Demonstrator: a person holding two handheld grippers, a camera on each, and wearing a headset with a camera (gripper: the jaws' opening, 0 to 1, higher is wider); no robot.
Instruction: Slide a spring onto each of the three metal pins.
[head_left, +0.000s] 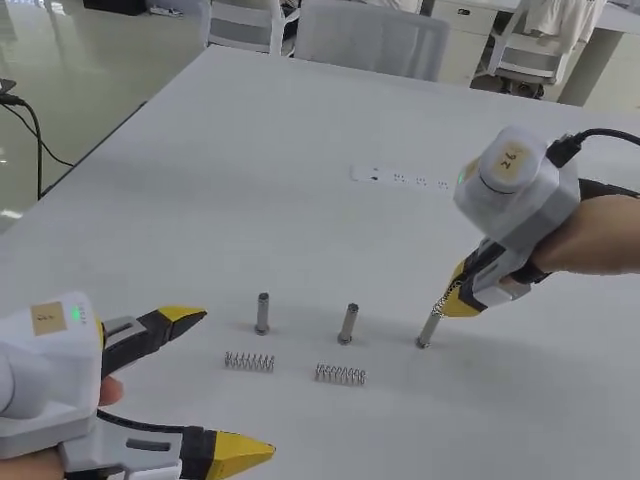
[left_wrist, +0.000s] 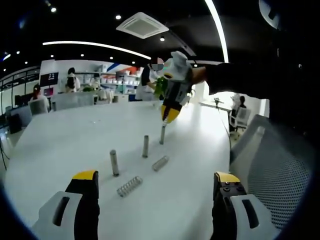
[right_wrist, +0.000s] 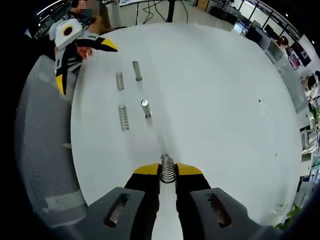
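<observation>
Gripping a spring (right_wrist: 168, 171) between nearly closed jaws, the right gripper (head_left: 452, 300) holds it at the top of the right-hand metal pin (head_left: 428, 331), one end of a row of three upright pins toward the table's (head_left: 300, 170) near edge. The middle pin (head_left: 347, 324) and left pin (head_left: 262, 313) stand free, well apart from each other. The middle spring (head_left: 340, 375) and left spring (head_left: 249, 361) lie flat just nearer that edge. The left gripper (head_left: 228, 386) hangs with jaws spread wide by the near edge, left of the pins, holding nothing. Toward the far edge the open tabletop carries a socket strip (head_left: 400, 180), and chairs (head_left: 370, 38) line that edge.
</observation>
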